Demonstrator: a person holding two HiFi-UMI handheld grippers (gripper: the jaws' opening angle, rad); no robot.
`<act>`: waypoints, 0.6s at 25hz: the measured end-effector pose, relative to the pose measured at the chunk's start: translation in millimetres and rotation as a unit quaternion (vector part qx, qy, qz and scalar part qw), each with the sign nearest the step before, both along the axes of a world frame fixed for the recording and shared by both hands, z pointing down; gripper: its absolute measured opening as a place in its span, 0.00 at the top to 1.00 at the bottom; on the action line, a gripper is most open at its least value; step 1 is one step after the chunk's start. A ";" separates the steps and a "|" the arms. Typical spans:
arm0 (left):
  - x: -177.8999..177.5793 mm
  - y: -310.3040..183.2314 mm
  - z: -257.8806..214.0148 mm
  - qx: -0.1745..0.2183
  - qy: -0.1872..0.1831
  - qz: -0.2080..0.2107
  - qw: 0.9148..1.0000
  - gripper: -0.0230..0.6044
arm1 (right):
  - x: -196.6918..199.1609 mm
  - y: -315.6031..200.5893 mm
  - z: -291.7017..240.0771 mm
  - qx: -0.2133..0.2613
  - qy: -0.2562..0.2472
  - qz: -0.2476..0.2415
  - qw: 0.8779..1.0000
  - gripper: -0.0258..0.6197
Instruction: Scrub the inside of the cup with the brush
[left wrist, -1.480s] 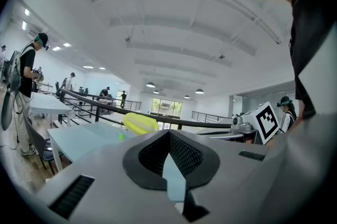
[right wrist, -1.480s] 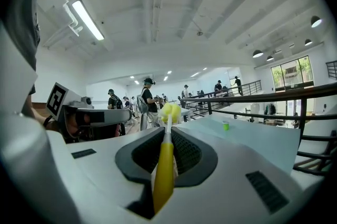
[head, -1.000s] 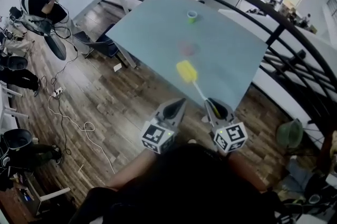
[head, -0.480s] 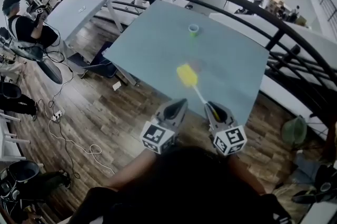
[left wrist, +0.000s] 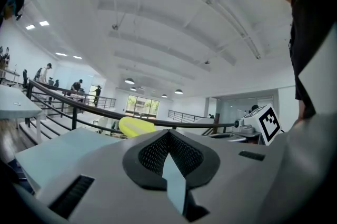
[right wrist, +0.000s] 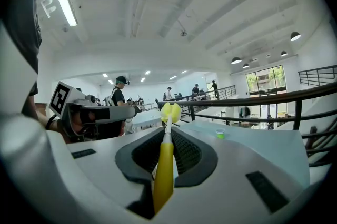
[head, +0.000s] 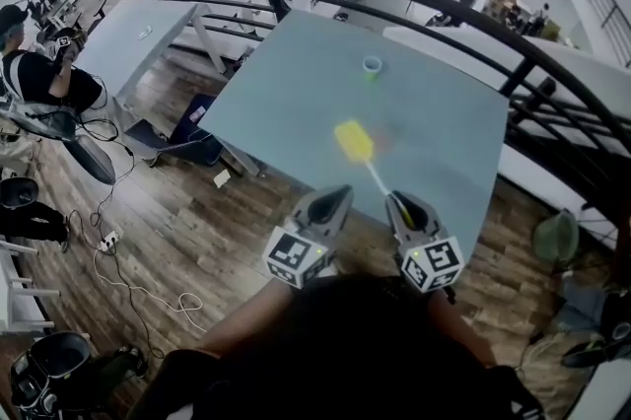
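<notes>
A small cup (head: 372, 66) with a green base stands on the far part of the pale blue table (head: 296, 83), well ahead of both grippers; it also shows small in the right gripper view (right wrist: 220, 134). My right gripper (head: 395, 200) is shut on the yellow handle of the brush (right wrist: 164, 168). The brush's yellow sponge head (head: 354, 141) sticks out forward over the table's near part. My left gripper (head: 336, 194) is held beside it, short of the table edge, shut with nothing between its fingers (left wrist: 168, 133). In the left gripper view the brush head (left wrist: 136, 125) shows just above the jaws.
A curved black railing (head: 513, 73) runs behind and to the right of the table. A second table (head: 138, 29) stands at the left with a seated person (head: 39, 78) beside it. Cables (head: 128, 280) lie on the wooden floor, and a dark seat (head: 192, 147) stands under the table's left corner.
Both grippers with the brush have advanced toward the table. The table and cup sit lower and nearer in the head view. Neither grip has changed.
</notes>
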State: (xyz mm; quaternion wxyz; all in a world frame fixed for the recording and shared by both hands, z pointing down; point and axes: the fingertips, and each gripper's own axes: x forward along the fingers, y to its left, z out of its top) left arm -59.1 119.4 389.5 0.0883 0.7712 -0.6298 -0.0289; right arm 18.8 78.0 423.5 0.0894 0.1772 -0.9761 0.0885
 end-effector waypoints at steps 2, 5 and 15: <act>-9.4 0.0 1.9 0.002 0.002 0.004 1.000 0.97 | -8.1 0.4 0.4 0.002 -0.001 0.006 1.000 0.89; -21.5 -2.6 4.0 0.002 0.007 0.006 1.000 0.97 | -17.6 -0.6 4.0 0.002 -0.002 0.009 1.000 0.89; -29.5 -37.7 8.7 -0.003 0.018 0.024 1.000 0.97 | -28.6 -36.4 5.7 0.001 0.006 0.021 1.000 0.89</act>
